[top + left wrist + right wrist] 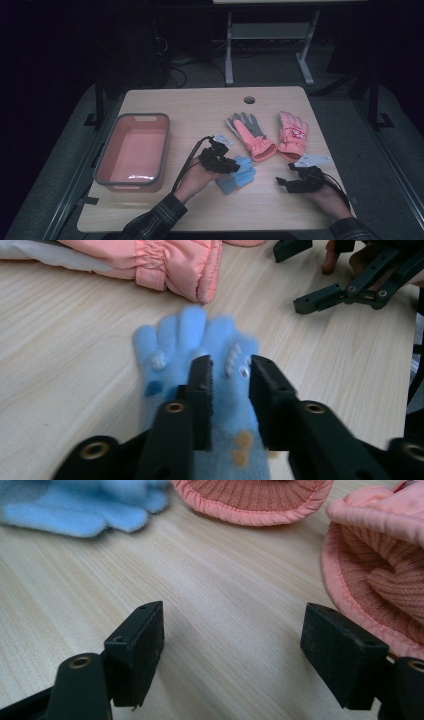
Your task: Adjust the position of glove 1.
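A small blue fleece glove [240,175] [200,335] lies near the table's front middle. My left gripper [232,167] [230,365] is over it, jaws drawn close with the glove's middle bunched between them. My right gripper [282,181] [232,630] stands wide open just above bare wood, to the right of the blue glove [75,510]. Two pink gloves lie behind: one grey-palmed [250,135] [175,265] [255,495], the other with a badge [292,135] [385,565]. Both cuffs face the front edge.
A pink bin with a grey rim [142,116] stands on the left of the wooden table [200,105]. A cable hole [249,100] sits at the back middle. A desk frame [229,55] and cables stand on the floor beyond.
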`<state>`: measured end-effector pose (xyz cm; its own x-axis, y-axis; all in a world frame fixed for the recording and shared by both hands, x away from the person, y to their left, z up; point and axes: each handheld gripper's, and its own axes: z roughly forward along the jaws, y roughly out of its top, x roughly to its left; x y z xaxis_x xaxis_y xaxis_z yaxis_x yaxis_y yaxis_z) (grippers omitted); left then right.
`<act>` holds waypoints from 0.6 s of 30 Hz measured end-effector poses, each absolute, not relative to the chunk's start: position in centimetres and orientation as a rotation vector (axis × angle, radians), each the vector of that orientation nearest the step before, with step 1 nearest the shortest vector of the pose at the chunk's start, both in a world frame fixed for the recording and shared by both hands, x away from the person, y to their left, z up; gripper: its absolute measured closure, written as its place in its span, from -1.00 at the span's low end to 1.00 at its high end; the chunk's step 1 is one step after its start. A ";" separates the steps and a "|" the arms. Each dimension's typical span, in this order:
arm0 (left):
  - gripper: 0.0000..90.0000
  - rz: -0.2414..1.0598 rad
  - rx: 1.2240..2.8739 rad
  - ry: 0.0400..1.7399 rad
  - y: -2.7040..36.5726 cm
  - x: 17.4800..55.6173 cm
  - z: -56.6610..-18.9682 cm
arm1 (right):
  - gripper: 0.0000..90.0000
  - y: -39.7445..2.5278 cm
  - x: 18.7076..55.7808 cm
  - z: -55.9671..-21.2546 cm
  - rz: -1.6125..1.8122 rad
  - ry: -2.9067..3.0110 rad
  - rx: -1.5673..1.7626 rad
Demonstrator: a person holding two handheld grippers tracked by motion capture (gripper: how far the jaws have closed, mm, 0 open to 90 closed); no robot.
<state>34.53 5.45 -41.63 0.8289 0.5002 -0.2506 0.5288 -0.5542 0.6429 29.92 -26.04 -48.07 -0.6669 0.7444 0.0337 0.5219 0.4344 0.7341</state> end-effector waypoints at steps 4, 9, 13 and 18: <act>0.34 0.002 2.275 0.737 6.1 34.8 -41.4 | -0.46 -26.1 29.9 -48.1 1.076 2.394 1.088; 0.16 0.092 2.350 0.718 7.8 34.9 -42.3 | -0.46 -26.0 29.9 -48.1 1.077 2.393 1.088; 0.15 0.081 2.359 0.704 8.9 35.0 -43.0 | -0.46 -26.0 29.9 -48.1 1.076 2.393 1.088; 0.12 0.036 2.365 0.701 9.6 34.8 -44.0 | -0.46 -26.0 30.0 -48.1 1.076 2.393 1.085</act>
